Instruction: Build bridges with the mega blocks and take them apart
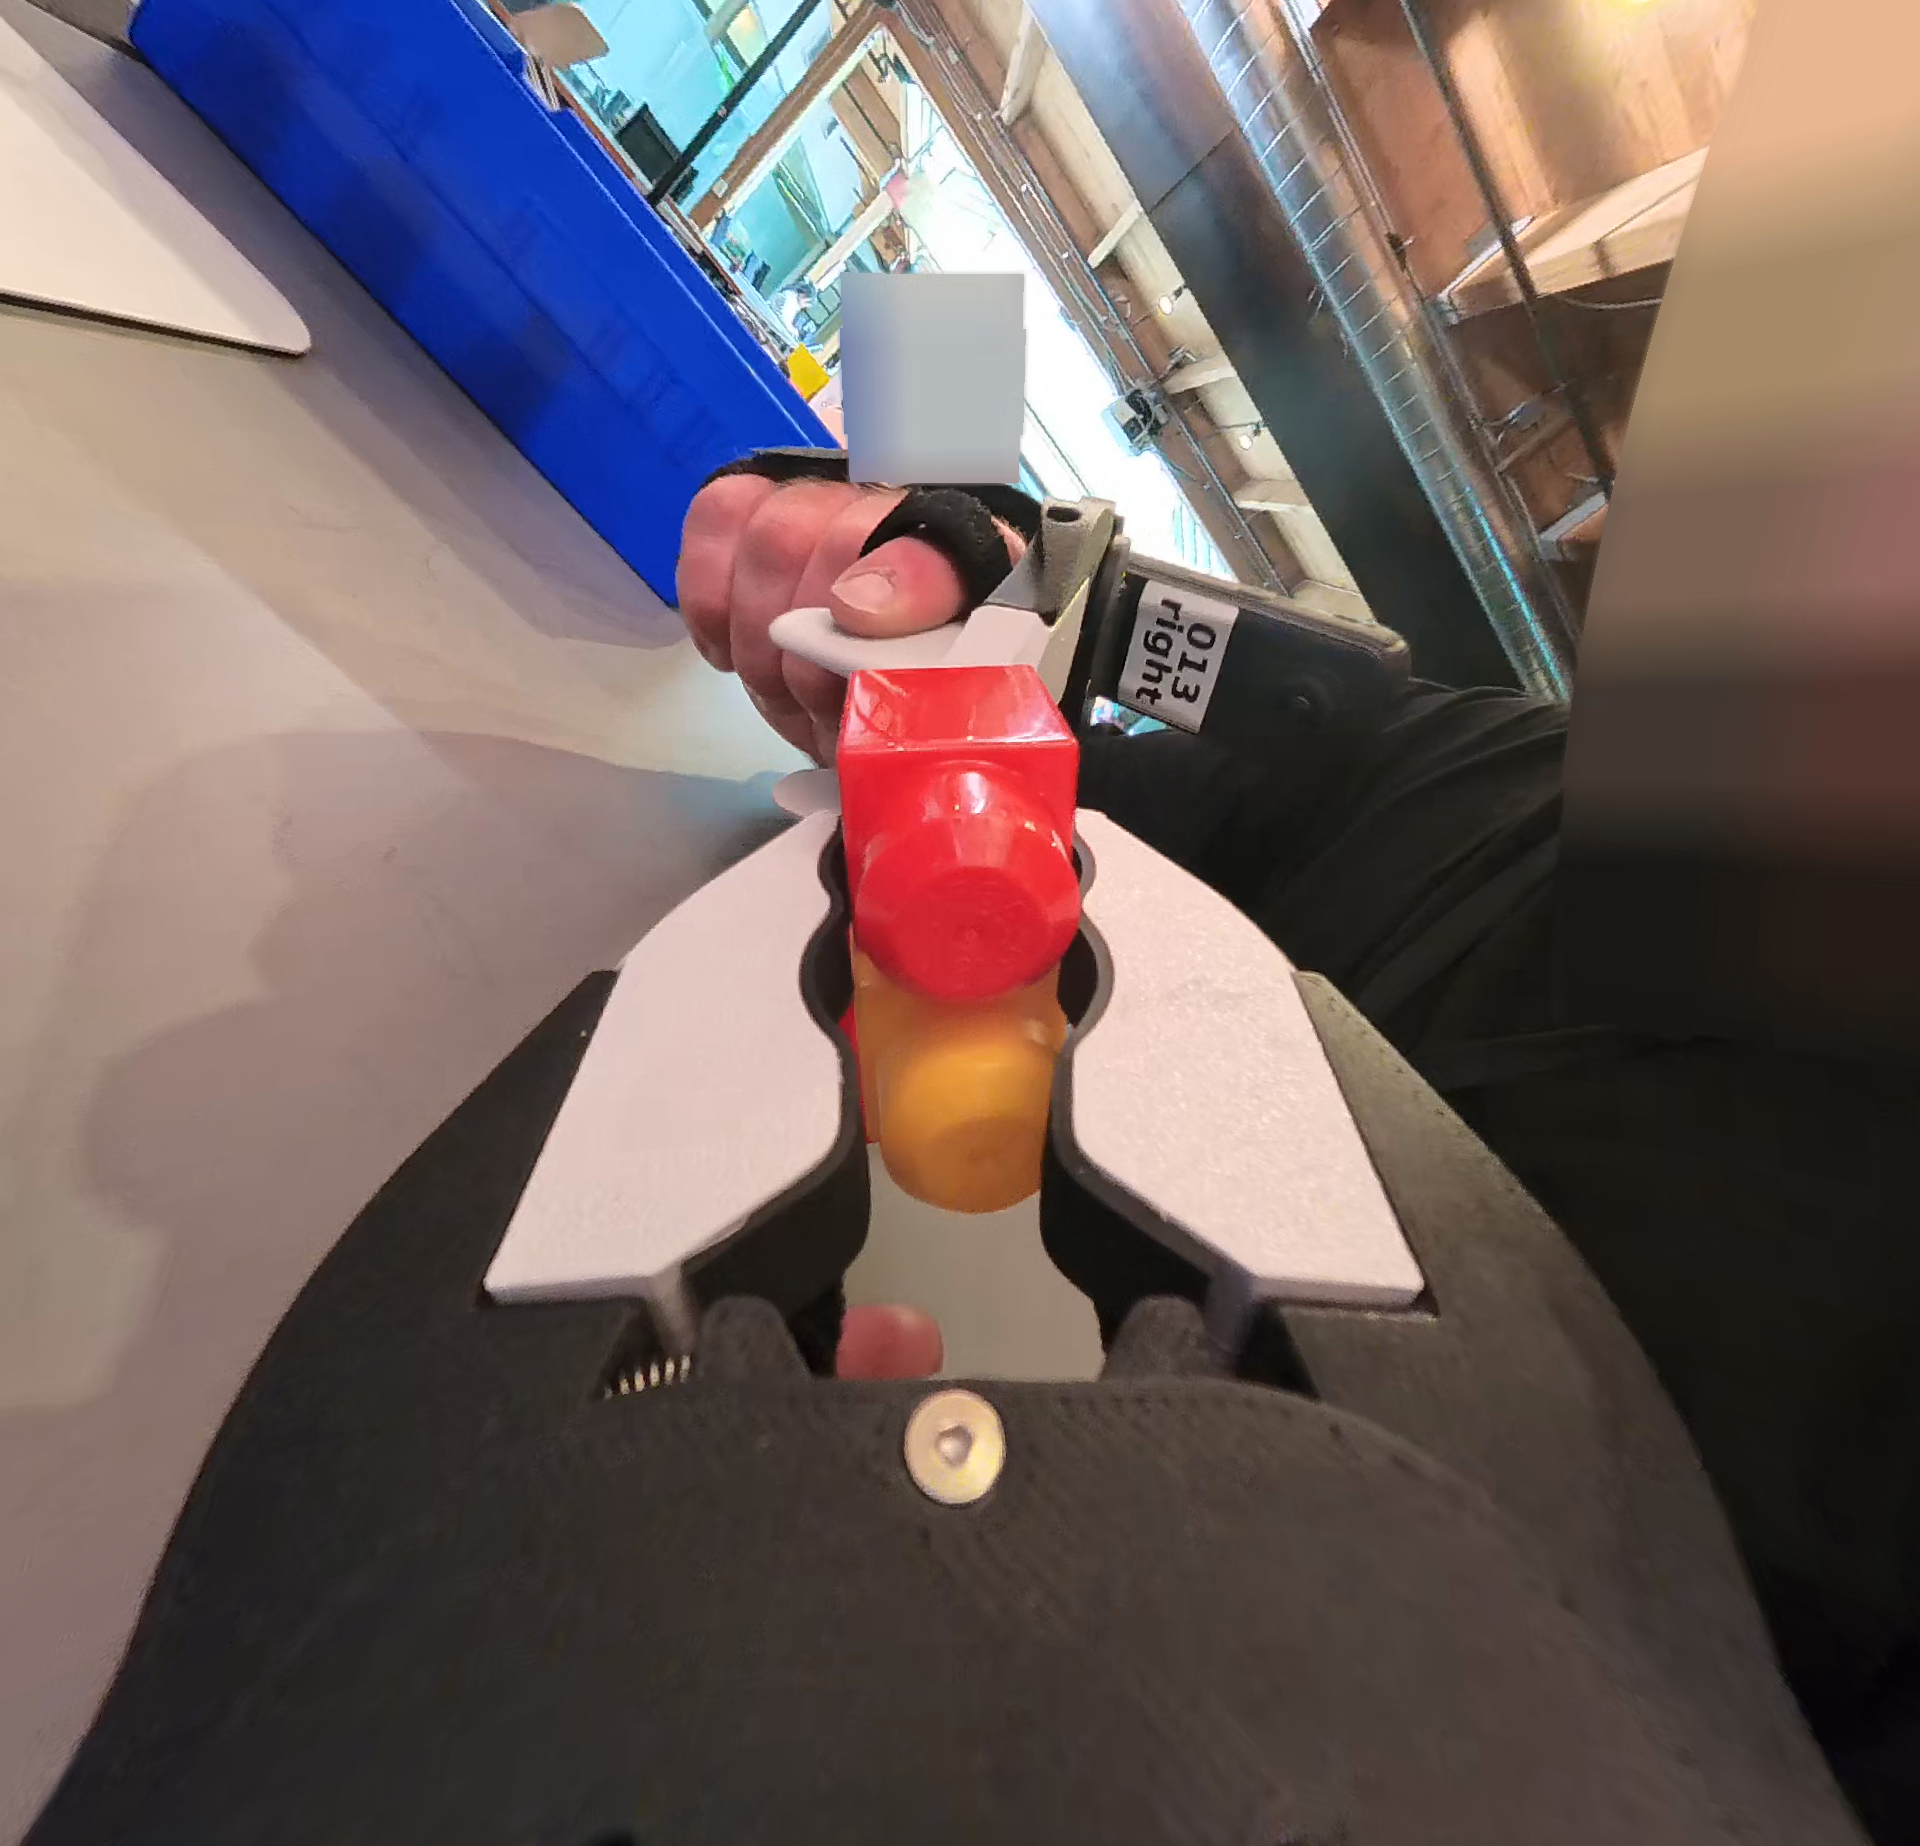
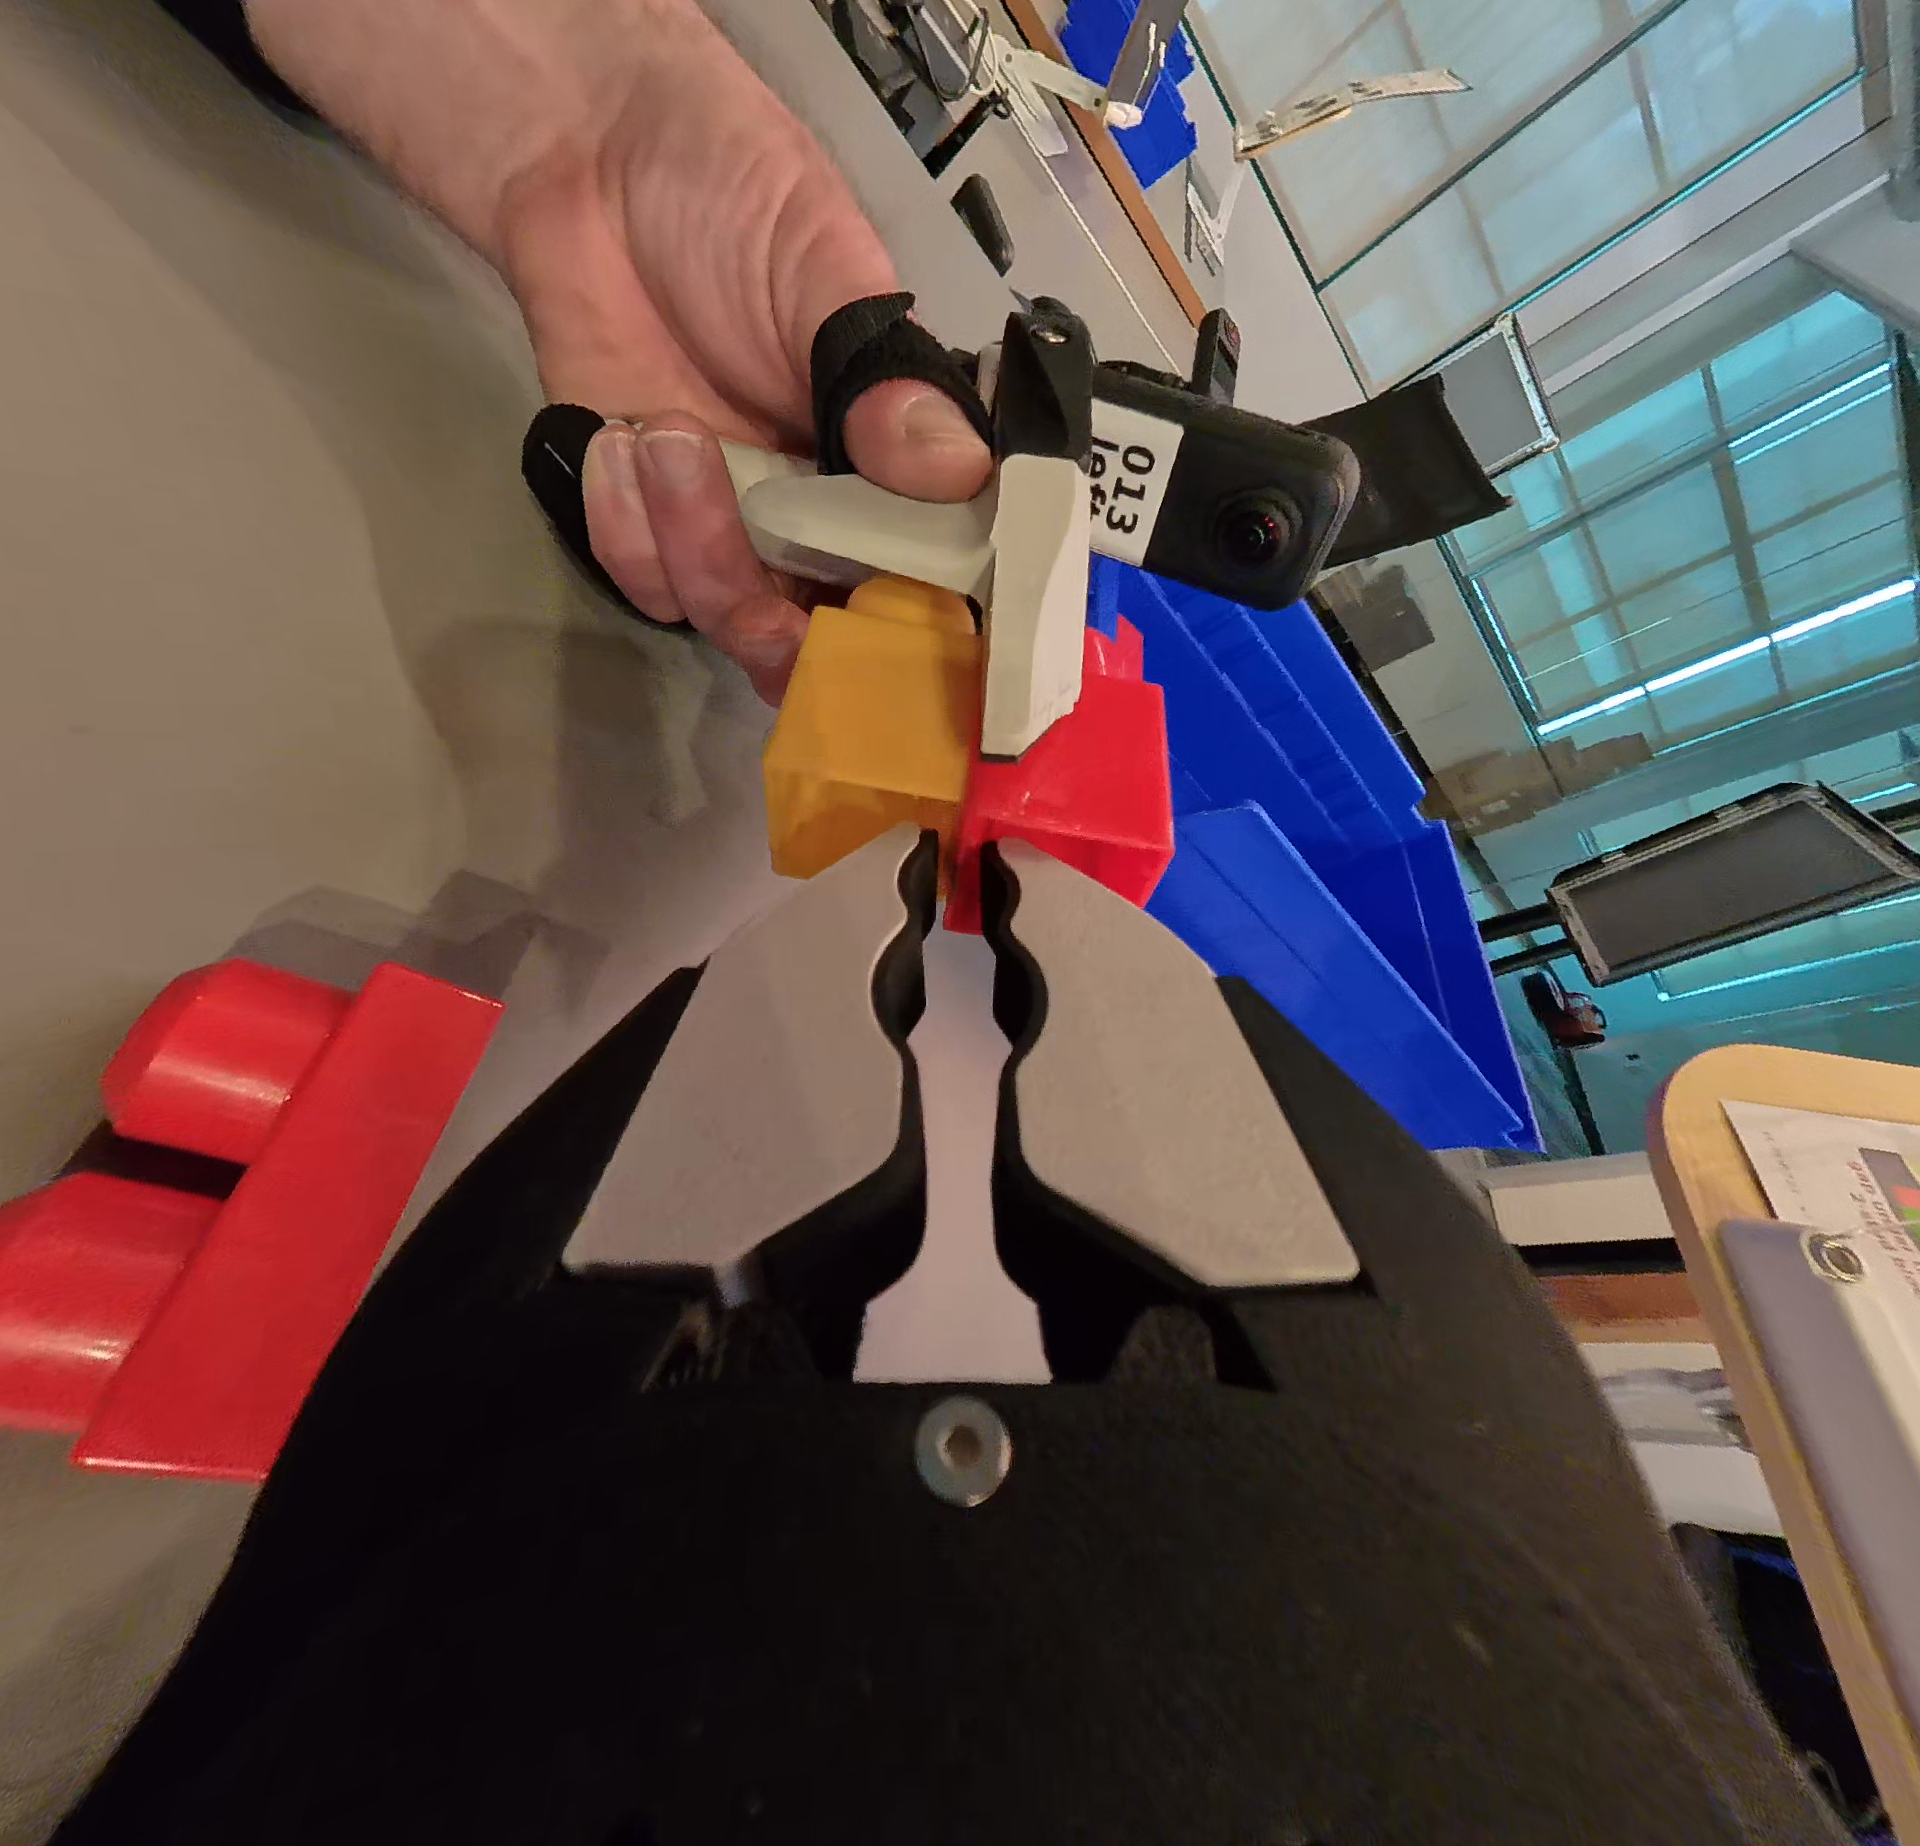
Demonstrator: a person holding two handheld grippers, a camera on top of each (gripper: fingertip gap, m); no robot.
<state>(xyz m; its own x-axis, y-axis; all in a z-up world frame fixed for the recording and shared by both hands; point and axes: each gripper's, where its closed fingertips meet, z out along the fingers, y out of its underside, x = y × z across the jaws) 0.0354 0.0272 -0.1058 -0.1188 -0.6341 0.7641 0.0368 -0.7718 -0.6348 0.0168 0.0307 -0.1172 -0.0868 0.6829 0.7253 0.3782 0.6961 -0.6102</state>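
- My left gripper is clamped on a joined pair of blocks, with the red block at the fingertips and the orange block deeper in the jaws; both pads press on their sides.
- From my right wrist view the same pair hangs above the surface: the orange block is on the left, the red block on the right, and a white finger of the left gripper lies across their seam.
- My right gripper is nearly closed, pinching a thin wall at the open underside of the red block between its black pads.
- A hand holds the left gripper, and another hand holds the right one just beyond the red block.
- A second red block with two studs lies on the surface at lower left, well apart from the held pair.
- Blue bins stand behind the blocks.
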